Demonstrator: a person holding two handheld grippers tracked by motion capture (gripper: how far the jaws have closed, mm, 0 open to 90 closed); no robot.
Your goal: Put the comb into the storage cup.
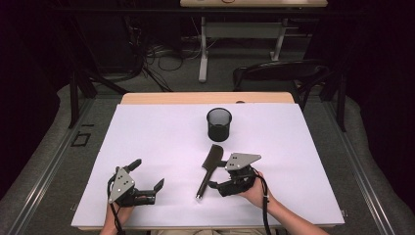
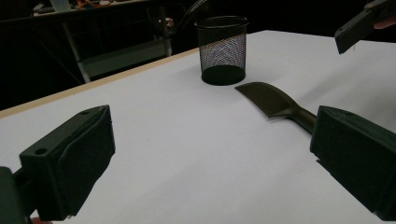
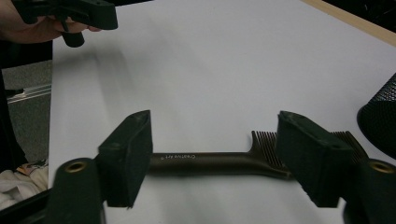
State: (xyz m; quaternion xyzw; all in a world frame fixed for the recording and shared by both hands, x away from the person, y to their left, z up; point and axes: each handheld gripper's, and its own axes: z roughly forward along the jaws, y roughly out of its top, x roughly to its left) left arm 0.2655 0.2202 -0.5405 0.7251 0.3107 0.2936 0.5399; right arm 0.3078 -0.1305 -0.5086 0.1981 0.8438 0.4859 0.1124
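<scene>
A dark comb (image 1: 211,161) with a long handle lies on the white table cover, its toothed end towards the black mesh cup (image 1: 219,123). My right gripper (image 1: 217,175) reaches the comb from the right. In the right gripper view the comb (image 3: 205,161) lies crosswise just past the two jaws, which stand apart and do not press on it, so the right gripper (image 3: 215,154) is open. My left gripper (image 1: 147,175) rests at the front left, open and empty. The left gripper view shows the comb (image 2: 275,100) and the cup (image 2: 221,49) beyond its jaws.
The white cover (image 1: 161,132) spans the table, with a wooden edge (image 1: 205,98) at the back. A dark chair (image 1: 279,73) and a desk frame with cables stand behind. Bare cover lies left of the cup and at the right.
</scene>
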